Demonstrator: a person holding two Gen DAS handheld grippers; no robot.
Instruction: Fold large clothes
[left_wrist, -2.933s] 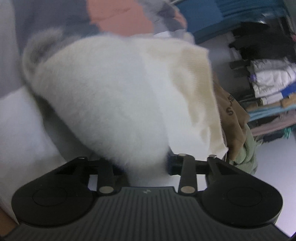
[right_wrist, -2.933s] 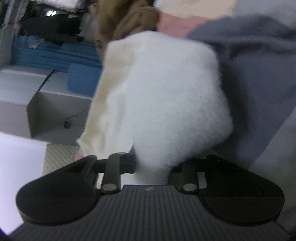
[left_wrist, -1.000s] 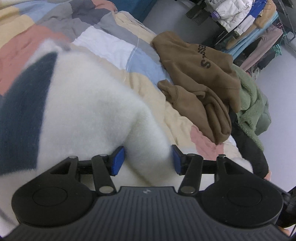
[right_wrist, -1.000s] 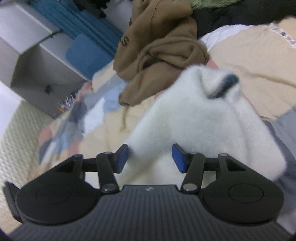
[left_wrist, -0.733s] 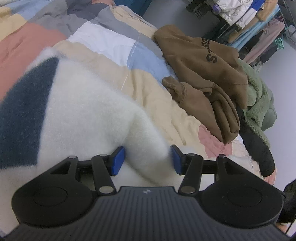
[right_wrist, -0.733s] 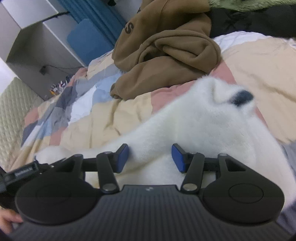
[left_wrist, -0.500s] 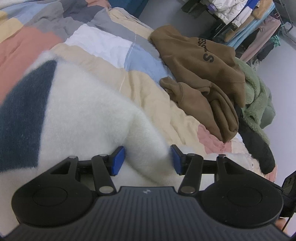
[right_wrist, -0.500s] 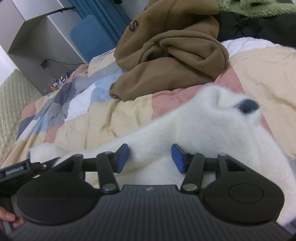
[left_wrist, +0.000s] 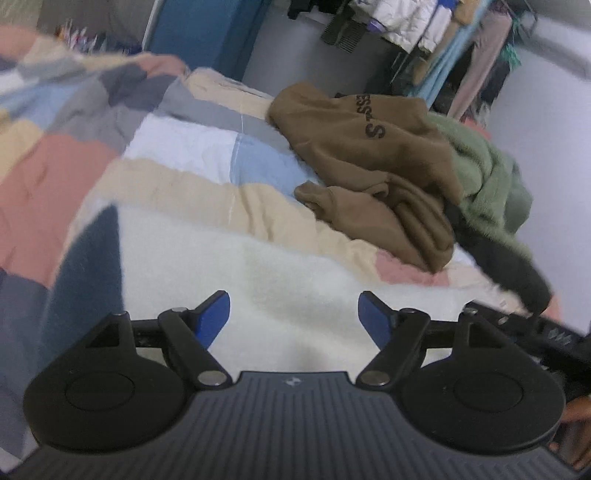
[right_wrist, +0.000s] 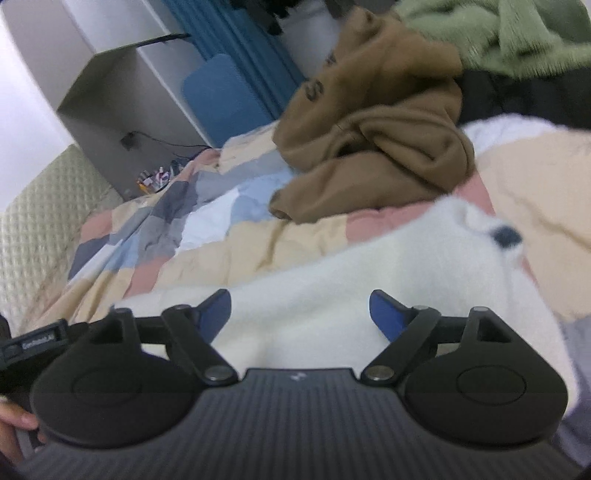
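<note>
Nearest to me, my left gripper (left_wrist: 293, 314) and right gripper (right_wrist: 300, 314) are both opening; the blue pads no longer press the white fleece garment (left_wrist: 295, 288), which lies under them on the patchwork quilt (left_wrist: 177, 184). I judge I am letting it go so the fold stays flat. Farther away, the brown hoodie (left_wrist: 369, 147) and green fleece (left_wrist: 491, 177) wait in a heap, probably next.

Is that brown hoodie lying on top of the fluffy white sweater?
No, the brown hoodie lies apart on the patchwork quilt, with a strip of quilt showing between it and the white sweater.
</note>
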